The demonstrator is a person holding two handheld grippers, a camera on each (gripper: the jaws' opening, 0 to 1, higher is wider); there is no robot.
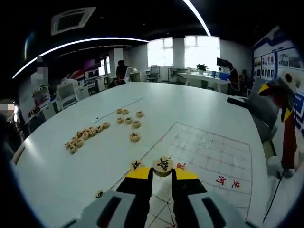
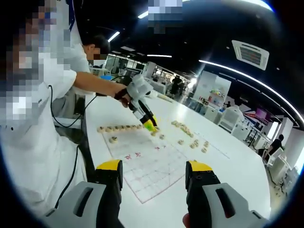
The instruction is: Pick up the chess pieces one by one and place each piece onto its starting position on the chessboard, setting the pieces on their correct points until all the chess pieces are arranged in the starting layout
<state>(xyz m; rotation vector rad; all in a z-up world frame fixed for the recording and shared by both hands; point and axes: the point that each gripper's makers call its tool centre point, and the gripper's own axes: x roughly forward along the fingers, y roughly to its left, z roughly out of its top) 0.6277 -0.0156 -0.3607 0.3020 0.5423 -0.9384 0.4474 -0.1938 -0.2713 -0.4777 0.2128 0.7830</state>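
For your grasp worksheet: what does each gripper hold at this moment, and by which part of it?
The left gripper pinches a round wooden chess piece by its opposite rim edges, over the chessboard. The right gripper is open, holding nothing.

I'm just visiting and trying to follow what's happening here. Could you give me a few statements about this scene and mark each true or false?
1. The left tongs grip a round wooden chess piece. True.
2. The right tongs also hold a piece. False: they are open and empty, raised over the chessboard sheet.
3. The table is dark wood. False: it is white.
4. Loose pieces lie on the table beside the sheet. True.
5. A row of pieces already sits along one edge of the sheet. True.
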